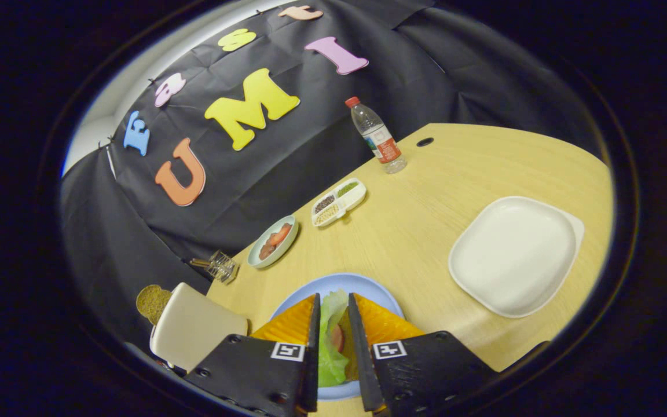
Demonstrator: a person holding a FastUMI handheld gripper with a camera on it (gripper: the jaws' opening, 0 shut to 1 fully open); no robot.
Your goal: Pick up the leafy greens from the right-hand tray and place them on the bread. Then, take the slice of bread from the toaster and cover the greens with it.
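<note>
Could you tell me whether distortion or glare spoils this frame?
In the gripper view, fisheye distortion bows the table edge and tilts the bottle; focus is sharp, glare absent; the fingers flank the greens, casting soft shadow on the blue plate.

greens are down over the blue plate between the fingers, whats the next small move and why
Probably open and lift clear. The leafy greens sit between the gripper fingers over the blue plate, and the white tray is bare. The toaster holds a bread slice, the next pick.
</note>
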